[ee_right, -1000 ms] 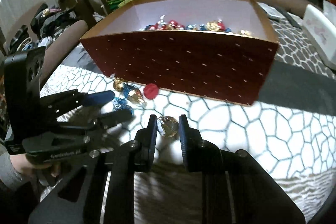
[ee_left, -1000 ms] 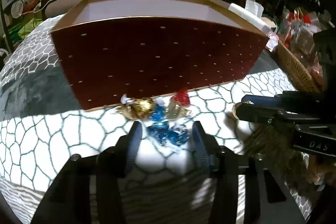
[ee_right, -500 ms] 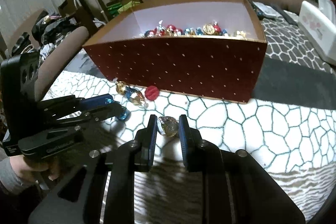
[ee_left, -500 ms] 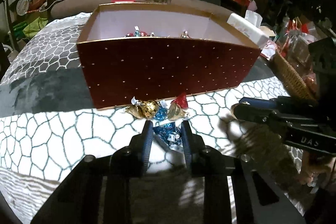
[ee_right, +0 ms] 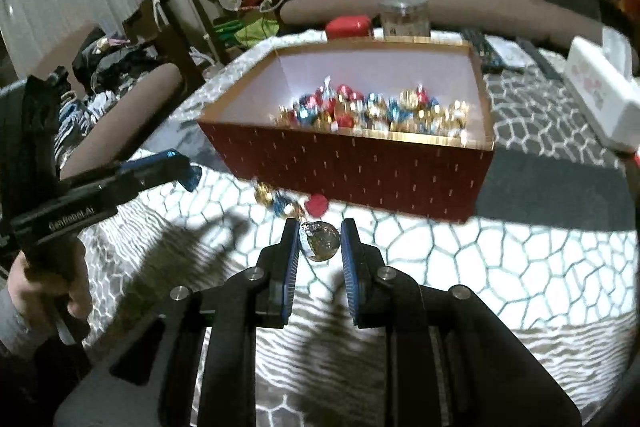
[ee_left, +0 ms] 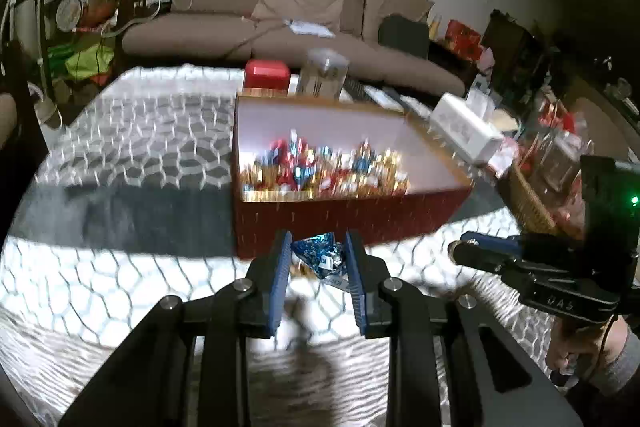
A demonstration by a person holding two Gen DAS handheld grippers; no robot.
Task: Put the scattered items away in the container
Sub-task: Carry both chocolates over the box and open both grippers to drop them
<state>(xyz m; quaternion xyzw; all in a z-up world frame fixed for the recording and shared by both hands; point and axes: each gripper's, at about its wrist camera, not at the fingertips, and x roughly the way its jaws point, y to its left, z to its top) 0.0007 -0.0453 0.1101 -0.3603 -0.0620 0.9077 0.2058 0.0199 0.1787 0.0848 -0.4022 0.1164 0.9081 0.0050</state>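
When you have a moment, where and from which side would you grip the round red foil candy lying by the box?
Probably the round red foil candy is best pinched across its middle from above: the dark red cardboard box sits close behind, and the gold-and-blue wrapped candies crowd its left.

Black gripper, blue pads, silver screws, grey sleeve.

Right gripper clamps a gold candy above the cloth. Three candies lie before the red box. Left gripper at left.
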